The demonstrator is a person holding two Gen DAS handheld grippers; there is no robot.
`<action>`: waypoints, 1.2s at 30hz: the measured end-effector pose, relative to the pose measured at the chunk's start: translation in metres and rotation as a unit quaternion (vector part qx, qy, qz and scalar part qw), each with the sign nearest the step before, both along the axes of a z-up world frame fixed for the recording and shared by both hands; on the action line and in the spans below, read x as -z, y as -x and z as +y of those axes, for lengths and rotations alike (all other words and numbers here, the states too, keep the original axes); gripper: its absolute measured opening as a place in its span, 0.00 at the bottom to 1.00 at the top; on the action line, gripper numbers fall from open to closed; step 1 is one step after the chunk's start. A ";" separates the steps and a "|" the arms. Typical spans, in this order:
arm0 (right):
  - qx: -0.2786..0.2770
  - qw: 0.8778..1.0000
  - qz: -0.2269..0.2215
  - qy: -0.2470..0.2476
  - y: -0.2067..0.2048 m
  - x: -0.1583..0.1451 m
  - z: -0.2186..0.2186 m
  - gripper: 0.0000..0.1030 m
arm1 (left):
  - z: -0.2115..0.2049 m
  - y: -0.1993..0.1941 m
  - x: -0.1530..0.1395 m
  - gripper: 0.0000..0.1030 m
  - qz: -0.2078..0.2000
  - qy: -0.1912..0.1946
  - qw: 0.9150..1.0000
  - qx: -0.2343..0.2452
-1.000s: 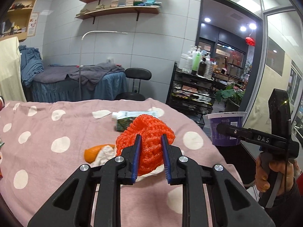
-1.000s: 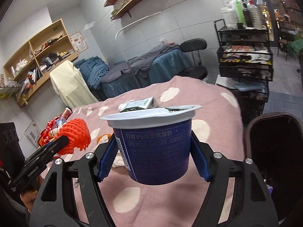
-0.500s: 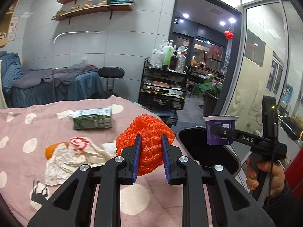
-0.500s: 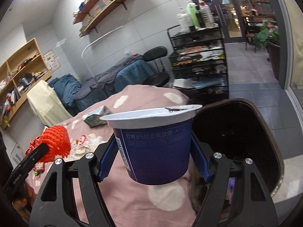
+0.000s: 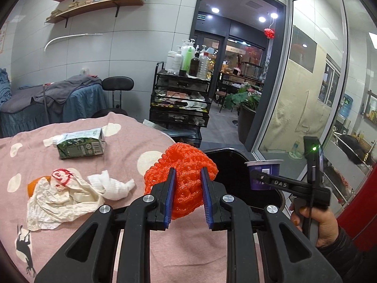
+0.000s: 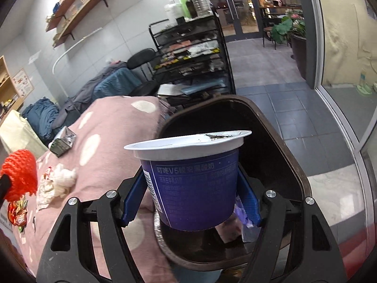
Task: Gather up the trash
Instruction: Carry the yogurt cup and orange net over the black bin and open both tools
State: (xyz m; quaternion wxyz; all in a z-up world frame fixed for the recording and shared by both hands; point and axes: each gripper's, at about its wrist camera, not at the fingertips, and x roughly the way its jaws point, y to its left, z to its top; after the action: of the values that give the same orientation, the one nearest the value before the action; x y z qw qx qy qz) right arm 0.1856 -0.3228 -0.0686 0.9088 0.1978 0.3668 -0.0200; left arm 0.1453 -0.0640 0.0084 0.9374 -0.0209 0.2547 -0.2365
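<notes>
My left gripper (image 5: 187, 189) is shut on an orange foam net (image 5: 182, 165) and holds it over the pink bed's right edge, close to the black trash bin (image 5: 226, 158). My right gripper (image 6: 192, 202) is shut on a blue yogurt cup (image 6: 194, 181), upright, over the open bin (image 6: 292, 158). The cup (image 5: 264, 173) and right gripper also show in the left wrist view. The net (image 6: 20, 172) shows at the left of the right wrist view. On the bed lie a green milk carton (image 5: 81, 142), crumpled white paper (image 5: 70, 193) and an orange peel (image 5: 35, 184).
The pink dotted bedspread (image 5: 141, 129) ends at the bin. A red snack wrapper (image 6: 17, 213) lies at the bed's left. A black wire cart (image 5: 180, 103) with bottles, a black stool (image 5: 117, 85) and a potted plant (image 5: 246, 108) stand beyond. A glass wall is at the right.
Both grippers swung right from the bed toward the bin. The cup now hangs over the bin's opening, and the net has come to the bed's edge beside it.
</notes>
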 end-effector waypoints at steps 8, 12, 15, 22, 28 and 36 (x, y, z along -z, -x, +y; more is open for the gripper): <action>0.010 0.999 0.042 -0.008 -0.006 0.030 -0.011 0.75 | -0.020 -0.005 0.006 0.21 0.014 -0.003 1.000 0.022; 0.015 0.999 0.040 -0.005 0.001 0.033 -0.013 0.83 | -0.030 -0.006 0.009 0.21 0.020 -0.005 0.999 0.032; 0.019 0.999 0.034 -0.005 0.007 0.032 -0.014 0.83 | -0.037 -0.010 0.012 0.21 0.030 -0.005 0.999 0.043; 0.045 0.999 0.002 0.004 0.025 0.014 -0.021 0.83 | -0.058 -0.020 0.017 0.21 0.048 -0.002 0.996 0.070; 0.076 0.996 -0.037 0.002 0.043 -0.005 -0.031 0.83 | -0.084 -0.034 0.024 0.21 0.075 -0.001 0.993 0.096; 0.112 0.992 -0.050 -0.007 0.058 -0.013 -0.049 0.84 | -0.122 -0.049 0.038 0.21 0.100 -0.028 0.988 0.118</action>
State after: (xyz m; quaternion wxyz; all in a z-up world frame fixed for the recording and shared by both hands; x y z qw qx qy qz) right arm 0.1273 -0.3717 -0.0551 0.9165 0.2448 0.2967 -0.1096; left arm 0.1944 -0.1865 -0.0295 0.8732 0.0116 0.3540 -0.3348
